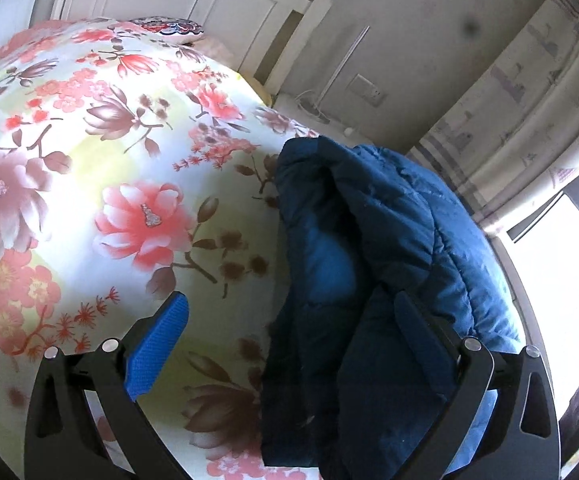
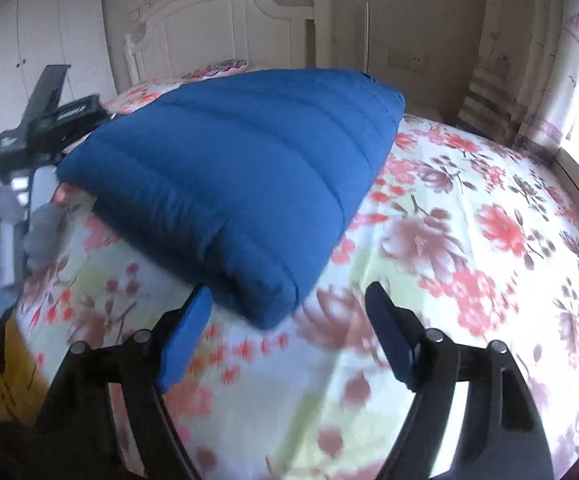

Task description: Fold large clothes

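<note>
In the left wrist view the blue quilted jacket (image 1: 389,280) covers the right finger pad of the left gripper (image 1: 293,332), and its lower end runs off the bottom edge; whether that pad touches fabric cannot be told. In the right wrist view the floral bedspread (image 2: 469,240) is blurred near the lens; the jacket (image 2: 233,184) hides the left gripper's (image 2: 45,120) fingers.

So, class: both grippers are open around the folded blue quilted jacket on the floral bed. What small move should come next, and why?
Probably lift both grippers away. The blue quilted jacket lies as a compact folded bundle on the floral bedspread. The right gripper is open and grips nothing. The left gripper is open too, one finger against the jacket's edge without pinching, so nothing seems left to fold.
</note>
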